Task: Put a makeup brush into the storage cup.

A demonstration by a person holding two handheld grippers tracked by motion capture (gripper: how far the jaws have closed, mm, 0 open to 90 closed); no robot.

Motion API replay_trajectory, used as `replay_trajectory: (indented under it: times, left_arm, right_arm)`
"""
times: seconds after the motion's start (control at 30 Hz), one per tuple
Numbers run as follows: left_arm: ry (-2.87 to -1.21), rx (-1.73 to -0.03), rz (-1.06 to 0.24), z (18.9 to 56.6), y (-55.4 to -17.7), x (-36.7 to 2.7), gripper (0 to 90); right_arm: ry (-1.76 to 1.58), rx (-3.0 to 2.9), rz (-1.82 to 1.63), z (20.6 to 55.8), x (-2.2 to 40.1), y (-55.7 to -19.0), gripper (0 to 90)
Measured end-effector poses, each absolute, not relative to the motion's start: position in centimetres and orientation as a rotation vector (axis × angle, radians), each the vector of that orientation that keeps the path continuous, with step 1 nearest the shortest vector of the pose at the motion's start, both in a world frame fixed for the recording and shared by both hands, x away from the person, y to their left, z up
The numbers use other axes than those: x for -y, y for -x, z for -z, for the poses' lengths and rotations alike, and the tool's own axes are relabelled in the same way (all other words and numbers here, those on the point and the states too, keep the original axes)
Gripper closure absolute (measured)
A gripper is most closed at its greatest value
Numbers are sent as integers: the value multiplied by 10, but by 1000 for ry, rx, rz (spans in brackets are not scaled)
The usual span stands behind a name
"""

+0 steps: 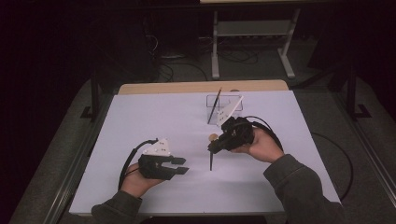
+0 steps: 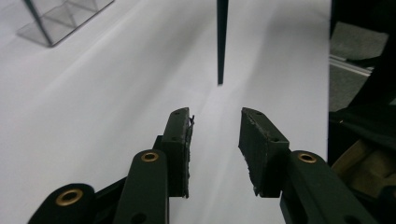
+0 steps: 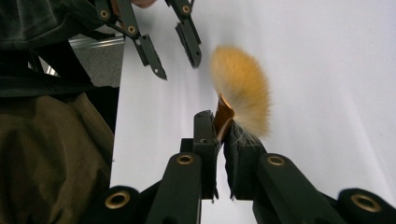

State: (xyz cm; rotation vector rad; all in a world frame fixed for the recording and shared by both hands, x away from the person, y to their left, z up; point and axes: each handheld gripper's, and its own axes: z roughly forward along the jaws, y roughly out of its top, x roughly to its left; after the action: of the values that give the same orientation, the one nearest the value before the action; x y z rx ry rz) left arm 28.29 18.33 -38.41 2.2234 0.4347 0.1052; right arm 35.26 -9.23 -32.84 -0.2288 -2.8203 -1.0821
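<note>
The right tool (image 1: 215, 145) was clamped on a makeup brush (image 1: 211, 158) near its ferrule, just below the bristles. In the right gripper view the fan of tan bristles (image 3: 243, 93) spread out beyond the closed jaws, with the copper-coloured ferrule (image 3: 224, 112) pinched between the pads. From the high view the brush's thin dark handle hung down from that tool, its tip (image 1: 211, 169) close to the white surface (image 1: 140, 121); whether it touched could not be told for certain.

The left tool (image 1: 181, 166) sat to the left of the brush, apart from it, with its jaws parted and nothing between them. In the left gripper view the handle's pointed end (image 2: 221, 70) stood ahead of the gap between the two pads (image 2: 180, 140).

Farther back on the surface, just behind the right hand (image 1: 261, 147), stood a clear acrylic holder (image 1: 212, 105) with another slim brush (image 1: 214, 106) leaning in it.
</note>
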Motion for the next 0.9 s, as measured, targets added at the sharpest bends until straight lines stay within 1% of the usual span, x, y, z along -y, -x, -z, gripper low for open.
replay_trajectory:
  times: [0.4,0.9]
  left_arm:
    - [-2248,-470,-143,392,-277,-201,584]
    - [-2232,-507,-169,392,-273,-214,558]
  right_arm:
    - [281,2836,1081,320,102,-364,829]
    - [319,2856,1050,315,107,-373,828]
